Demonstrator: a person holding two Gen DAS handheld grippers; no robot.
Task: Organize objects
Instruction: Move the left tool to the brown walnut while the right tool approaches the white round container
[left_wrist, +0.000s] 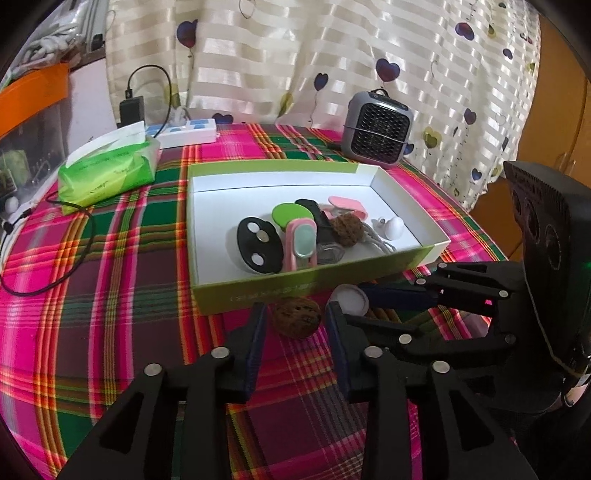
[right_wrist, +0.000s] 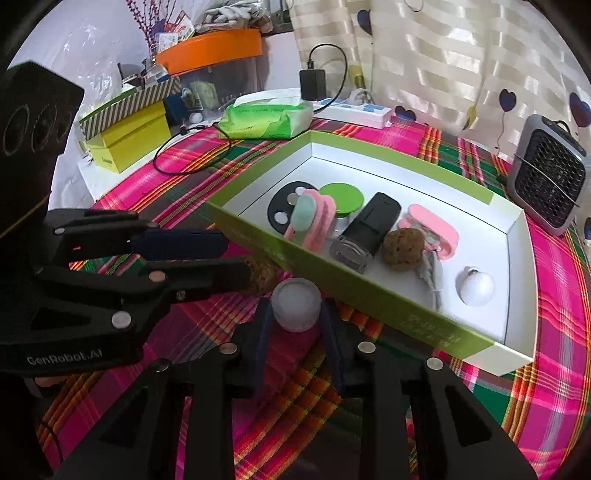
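A brown walnut (left_wrist: 295, 320) lies on the plaid cloth just in front of the green-walled box (left_wrist: 258, 292). My left gripper (left_wrist: 296, 314) straddles it, open, with a small gap on each side. In the right wrist view this gripper (right_wrist: 238, 258) comes in from the left, with the walnut (right_wrist: 260, 276) at its tips. My right gripper (right_wrist: 296, 320) is shut on a small white round container (right_wrist: 295, 303) that rests on the cloth beside the box (right_wrist: 332, 286). The left wrist view shows that container (left_wrist: 349, 302) in the right gripper (left_wrist: 351, 308). Inside the box lie several small items, among them a second walnut (left_wrist: 346, 230).
A green tissue pack (left_wrist: 110, 173) and a white power strip (left_wrist: 184, 133) sit at the back left, and a black cable (left_wrist: 74, 258) loops over the cloth. A small grey heater (left_wrist: 376, 127) stands behind the box. Yellow boxes (right_wrist: 129, 142) are stacked off the table's left edge.
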